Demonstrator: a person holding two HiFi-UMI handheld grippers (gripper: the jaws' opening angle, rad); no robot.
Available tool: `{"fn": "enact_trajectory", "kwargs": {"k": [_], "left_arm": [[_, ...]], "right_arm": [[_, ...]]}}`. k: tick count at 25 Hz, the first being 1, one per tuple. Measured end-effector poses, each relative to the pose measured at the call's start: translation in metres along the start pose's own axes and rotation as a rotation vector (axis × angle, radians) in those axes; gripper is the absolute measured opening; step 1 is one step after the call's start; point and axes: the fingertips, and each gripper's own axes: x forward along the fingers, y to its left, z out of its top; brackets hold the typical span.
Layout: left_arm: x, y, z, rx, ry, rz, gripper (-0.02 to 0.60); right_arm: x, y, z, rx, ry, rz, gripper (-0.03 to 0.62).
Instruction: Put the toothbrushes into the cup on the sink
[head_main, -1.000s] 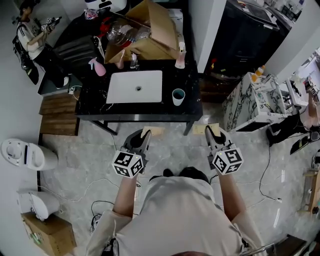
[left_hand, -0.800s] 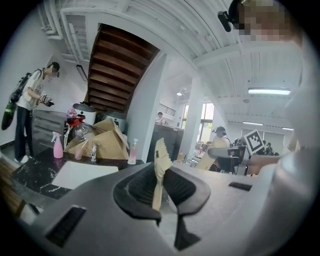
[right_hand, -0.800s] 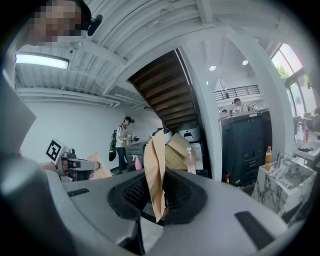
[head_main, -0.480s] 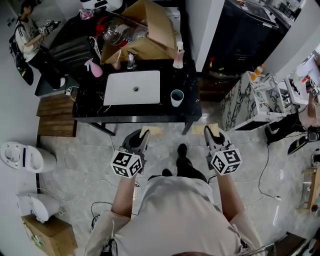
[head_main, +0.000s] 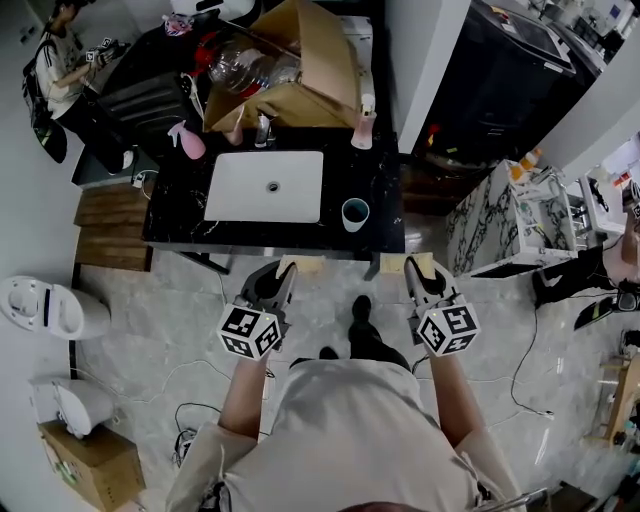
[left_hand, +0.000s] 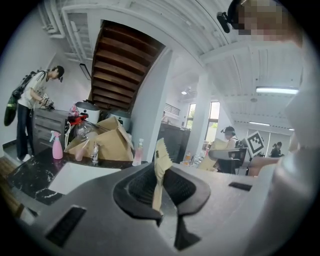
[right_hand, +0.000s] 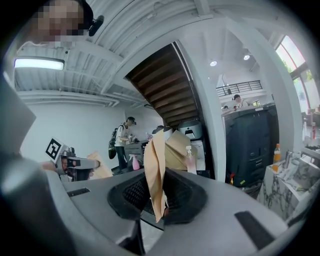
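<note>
Overhead, the head view gives what neither claw camera does: the cup (head_main: 355, 213), pale with a dark inside, stands on the black worktop (head_main: 375, 175) just right of the white sink basin (head_main: 265, 187), near the front edge. Both claws hang over the grey floor, short of the worktop and well apart from the cup. The left claw (head_main: 284, 274) and the right claw (head_main: 417, 273) each end in a flat tan patch, too small there to read.

The left claw view settles it. The left claw (left_hand: 161, 194) is clenched on a tan paper packet (left_hand: 160, 159) that stands upright, edge-on, between the ribbed pads (whether a toothbrush lies inside cannot be seen). Behind it are a pink spray bottle (left_hand: 57, 145), a cardboard box (left_hand: 107, 135) and a pale pink pump bottle (left_hand: 138, 152). A person (left_hand: 30, 107) stands at the far left.

The right claw view matches. The right claw (right_hand: 155, 199) is clamped on a second tan paper packet (right_hand: 154, 167), upright and slightly bowed. The same spray bottle (right_hand: 135, 162) and pump bottle (right_hand: 190, 156) show beyond it. Neither claw view shows the cup.
</note>
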Motion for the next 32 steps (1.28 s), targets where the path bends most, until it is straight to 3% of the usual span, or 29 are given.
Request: {"fn": "enact_trajectory", "kwargs": {"k": [21, 32], "left_arm": [[0.139, 0.06, 0.036, -0.031, 0.051, 0.137, 0.041], [0.173, 0.079, 0.037, -0.045, 0.059, 0.24, 0.041]], "right_arm": [[0.142, -0.116, 0.025, 0.014, 0.082, 0.121, 0.069], [0.188, -0.143, 0.023, 0.053, 0.119, 0.21, 0.069]]}}
